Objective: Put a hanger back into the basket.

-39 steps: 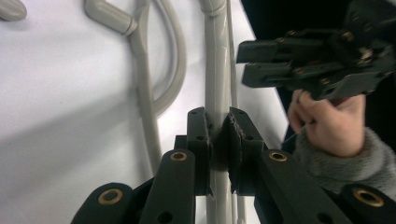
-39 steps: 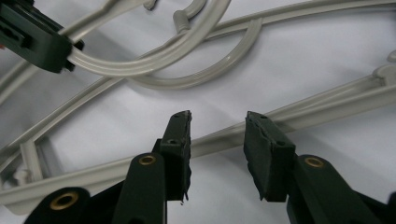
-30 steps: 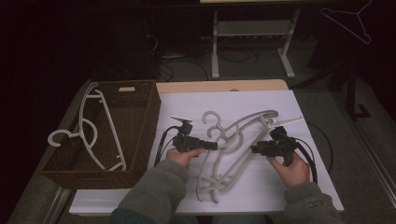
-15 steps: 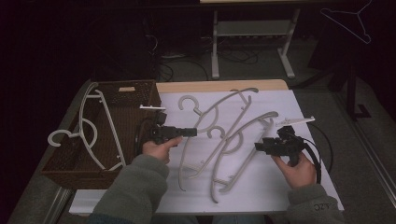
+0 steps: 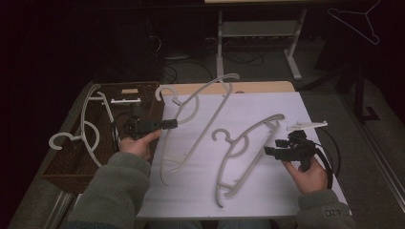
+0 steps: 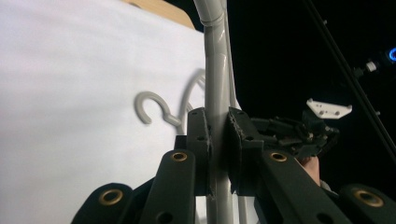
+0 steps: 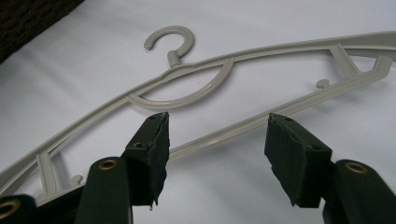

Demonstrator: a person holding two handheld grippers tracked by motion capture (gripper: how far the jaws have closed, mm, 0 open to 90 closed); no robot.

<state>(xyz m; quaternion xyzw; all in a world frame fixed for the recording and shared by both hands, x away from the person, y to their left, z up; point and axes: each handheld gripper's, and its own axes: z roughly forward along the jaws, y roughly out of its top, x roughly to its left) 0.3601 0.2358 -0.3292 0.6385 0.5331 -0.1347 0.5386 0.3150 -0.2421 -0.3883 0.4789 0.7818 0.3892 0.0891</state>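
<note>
R gripper (image 5: 270, 151) jaws just opened, spread wide, nothing pinched; one grey hanger (image 5: 243, 155) lies flat on the white sheet (image 5: 267, 109) just ahead. L gripper (image 5: 173, 123) clamped on second hanger (image 5: 200, 107) bar, lifted, beside wicker basket (image 5: 71, 164).

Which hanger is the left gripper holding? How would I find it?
Start at the white sheet on the table. Near its left edge, beside the dark woven basket, a pale grey plastic hanger is clamped in the left gripper. Its twin lies flat, ungripped.
</note>
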